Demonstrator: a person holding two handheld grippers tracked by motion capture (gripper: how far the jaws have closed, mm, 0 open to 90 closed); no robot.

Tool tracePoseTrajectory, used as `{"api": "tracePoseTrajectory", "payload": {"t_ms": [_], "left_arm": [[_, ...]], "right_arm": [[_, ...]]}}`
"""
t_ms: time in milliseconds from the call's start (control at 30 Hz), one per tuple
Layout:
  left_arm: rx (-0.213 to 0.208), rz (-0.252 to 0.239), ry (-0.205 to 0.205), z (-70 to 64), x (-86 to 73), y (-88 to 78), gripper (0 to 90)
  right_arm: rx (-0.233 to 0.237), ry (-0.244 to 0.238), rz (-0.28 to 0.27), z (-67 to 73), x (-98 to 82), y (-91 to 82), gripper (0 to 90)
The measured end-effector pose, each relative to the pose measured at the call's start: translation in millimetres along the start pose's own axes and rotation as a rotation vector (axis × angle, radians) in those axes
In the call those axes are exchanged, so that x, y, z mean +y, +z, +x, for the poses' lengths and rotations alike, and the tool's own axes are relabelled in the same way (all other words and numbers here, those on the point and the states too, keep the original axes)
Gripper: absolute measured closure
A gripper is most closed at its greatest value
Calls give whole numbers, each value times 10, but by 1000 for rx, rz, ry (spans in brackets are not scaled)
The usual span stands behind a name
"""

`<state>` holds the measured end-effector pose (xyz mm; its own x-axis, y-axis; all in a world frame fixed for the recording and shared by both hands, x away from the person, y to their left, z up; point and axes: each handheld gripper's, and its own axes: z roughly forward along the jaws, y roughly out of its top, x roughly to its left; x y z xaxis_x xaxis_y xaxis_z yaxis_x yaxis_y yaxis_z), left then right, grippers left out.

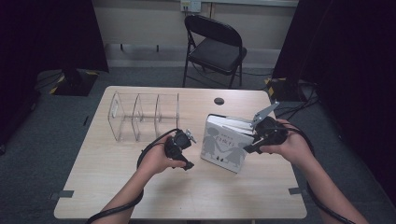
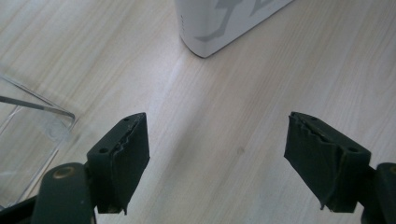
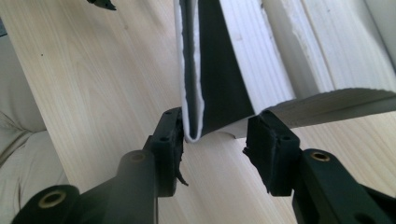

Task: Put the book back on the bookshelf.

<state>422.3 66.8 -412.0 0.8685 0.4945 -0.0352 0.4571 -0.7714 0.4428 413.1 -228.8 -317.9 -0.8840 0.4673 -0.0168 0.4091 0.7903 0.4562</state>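
A white book (image 1: 224, 144) with grey figures on its cover stands tilted on the wooden table (image 1: 187, 196), right of centre. My right gripper (image 1: 250, 142) is at the book's right edge. In the right gripper view the front cover (image 3: 191, 70) hangs between the jaws of my right gripper (image 3: 215, 130); the left pad (image 3: 173, 140) is against the cover and the right pad stands apart from it, so the gripper is open. My left gripper (image 1: 187, 149) hovers left of the book. Its jaws (image 2: 217, 135) are open over bare wood, and the book's corner (image 2: 219, 23) lies ahead of them.
A clear acrylic organizer (image 1: 144, 116) with three compartments stands at the table's back left, and its edge (image 2: 28, 135) lies close to my left gripper. A small black disc (image 1: 219, 101) lies near the far edge. A black folding chair (image 1: 215, 46) stands beyond the table.
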Motion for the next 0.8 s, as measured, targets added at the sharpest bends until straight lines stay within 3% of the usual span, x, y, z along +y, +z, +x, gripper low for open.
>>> {"api": "tracePoseTrajectory", "payload": {"t_ms": [233, 367, 600, 800], "left_arm": [[-18, 0, 20, 31, 180, -84, 214], [0, -13, 21, 64, 267, -145, 214], [-14, -35, 31, 64, 395, -230, 217], [-4, -34, 60, 73, 522, -298, 215]], "right_arm": [[-2, 0, -5, -18, -16, -2, 541], [-6, 2, -6, -17, -18, 0, 535], [0, 18, -21, -38, -53, 3, 521], [1, 21, -21, -46, -63, 10, 512]]}}
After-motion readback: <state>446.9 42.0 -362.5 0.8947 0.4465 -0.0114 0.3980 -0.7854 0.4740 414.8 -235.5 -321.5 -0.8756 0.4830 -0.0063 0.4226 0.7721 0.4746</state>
